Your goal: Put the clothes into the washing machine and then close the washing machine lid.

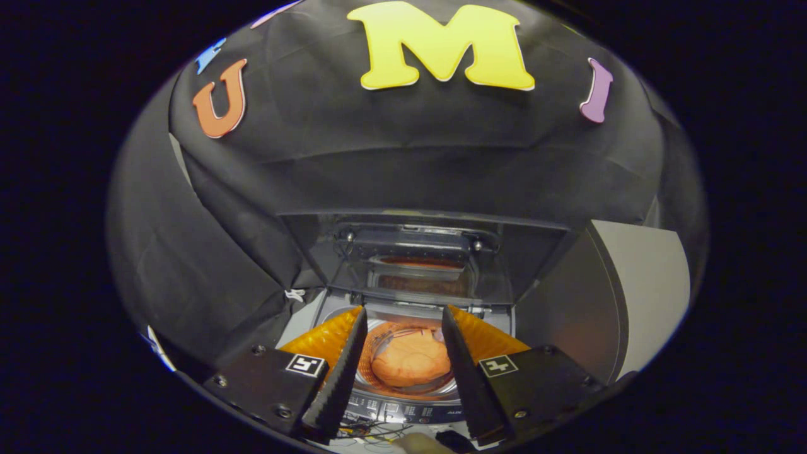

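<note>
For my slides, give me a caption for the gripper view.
Open tool hovers above the top-loading washing machine, orange clothes already in the drum, lid still raised.

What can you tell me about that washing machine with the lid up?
The washing machine is a top-loader beyond the open tool, whose fingers hold nothing. Its dark, see-through lid stands raised at the back, mirroring the orange below. An orange garment lies bunched in the round drum, seen between the fingers. A dark control strip with small buttons runs along the near edge.
</note>
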Available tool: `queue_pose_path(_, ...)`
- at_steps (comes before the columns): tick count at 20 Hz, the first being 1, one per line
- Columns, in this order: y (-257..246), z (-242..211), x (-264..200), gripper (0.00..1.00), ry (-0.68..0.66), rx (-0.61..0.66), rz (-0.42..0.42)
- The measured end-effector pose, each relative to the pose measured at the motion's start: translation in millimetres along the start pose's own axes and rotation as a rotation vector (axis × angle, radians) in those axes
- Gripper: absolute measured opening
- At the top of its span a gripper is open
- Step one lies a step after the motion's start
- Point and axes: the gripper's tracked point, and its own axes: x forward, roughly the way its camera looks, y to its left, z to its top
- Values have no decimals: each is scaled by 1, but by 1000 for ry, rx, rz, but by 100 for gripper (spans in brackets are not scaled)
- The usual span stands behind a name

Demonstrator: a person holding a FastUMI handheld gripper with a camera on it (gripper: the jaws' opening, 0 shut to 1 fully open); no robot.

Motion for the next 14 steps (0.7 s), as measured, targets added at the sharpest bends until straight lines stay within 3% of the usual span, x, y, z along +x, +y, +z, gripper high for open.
queue_pose_path(14, -14, 96, 20, 75, -105, 18, -48)
